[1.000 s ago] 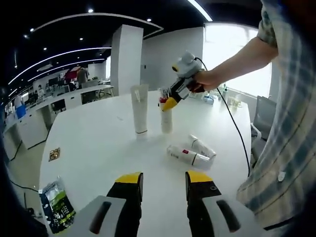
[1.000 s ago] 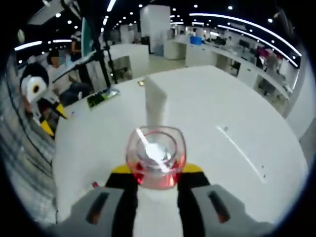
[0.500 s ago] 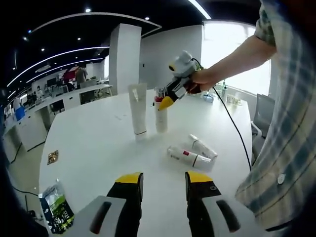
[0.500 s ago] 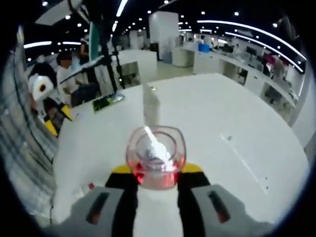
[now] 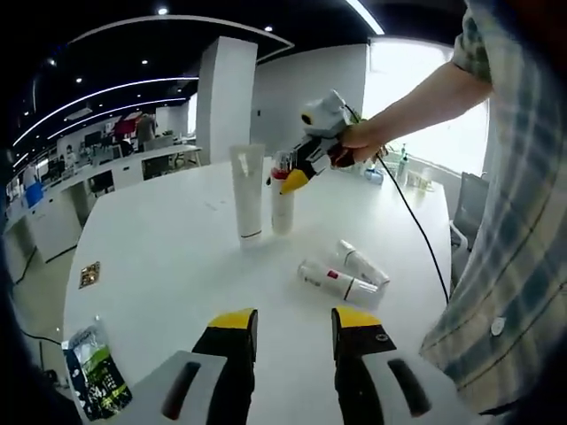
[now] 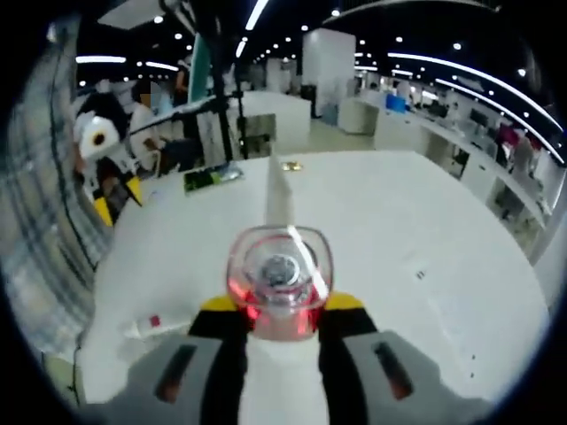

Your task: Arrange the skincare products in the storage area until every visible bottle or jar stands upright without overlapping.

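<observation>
Worktop [image 5: 159, 257] ahead of both your jaws. Tall white tube [image 5: 247, 190] upright, just beyond the red-capped bottle [image 6: 279, 283]. Your right gripper [image 6: 280, 314] has its jaws clamped on that bottle (standing beside the tube). Two bottles [image 5: 344, 274] lie flat ahead of your left gripper [image 5: 287, 326], jaws parted, empty.

right hand-held gripper [image 5: 282, 181] grips an upright bottle [image 5: 282, 208] beside a standing tube [image 5: 247, 192].
</observation>
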Tool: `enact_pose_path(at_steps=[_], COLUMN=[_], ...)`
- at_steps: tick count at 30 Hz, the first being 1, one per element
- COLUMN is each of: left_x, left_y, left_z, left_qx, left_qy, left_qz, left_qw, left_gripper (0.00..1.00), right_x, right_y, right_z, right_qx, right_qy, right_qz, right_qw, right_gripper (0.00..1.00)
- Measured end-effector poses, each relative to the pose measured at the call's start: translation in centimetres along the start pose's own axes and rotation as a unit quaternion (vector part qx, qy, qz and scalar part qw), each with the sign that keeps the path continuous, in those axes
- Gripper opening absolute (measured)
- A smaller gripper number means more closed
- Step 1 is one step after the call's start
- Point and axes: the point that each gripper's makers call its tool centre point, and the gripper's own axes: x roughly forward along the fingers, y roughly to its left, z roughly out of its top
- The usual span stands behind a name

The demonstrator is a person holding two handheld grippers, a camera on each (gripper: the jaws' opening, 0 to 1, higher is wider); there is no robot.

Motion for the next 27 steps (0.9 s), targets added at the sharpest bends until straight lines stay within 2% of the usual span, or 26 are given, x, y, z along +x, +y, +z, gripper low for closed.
enact_pose_path(at_steps=[2,7,9,14,18,20,27], left_x=[0.0,0.2,0.2,0.2,0.3,0.4,0.8], left_y=[0.1,0.7,0.8,1.4,1.8,1.9,2.9], left_z=[0.3,0.3,0.2,-0.2,-0.5,-0.4,-0.4], left_qx=[-0.005,-0.010,-0.010,-0.022,-0.027,-0.030,-0.043], left_qy=[-0.005,-0.006,-0.003,-0.002,0.005,0.004,0.004], left_qz=[-0.001,0.002,0.002,0.007,0.008,0.010,0.021], left_qw=[1.0000,0.9999,0.9999,0.9997,0.9996,0.9995,0.9989], left_gripper=[0.35,0.35,0.35,0.35,0.35,0.35,0.34], right_x=[0.2,0.6,0.6,1.3,1.7,1.8,1.7], right_y=[0.3,0.6,0.7,1.0,0.6,1.1,1.2], right_z=[0.3,0.0,0.2,-0.3,0.0,-0.1,-0.5], right_qx=[0.001,-0.008,-0.005,-0.020,-0.021,-0.057,-0.104], right_qy=[-0.010,-0.005,-0.021,-0.011,-0.020,-0.013,0.026], right_qz=[0.016,0.038,0.051,0.061,0.064,0.083,0.127], right_qw=[0.9998,0.9992,0.9985,0.9979,0.9976,0.9948,0.9861], right_gripper=[0.27,0.27,0.27,0.27,0.27,0.27,0.28])
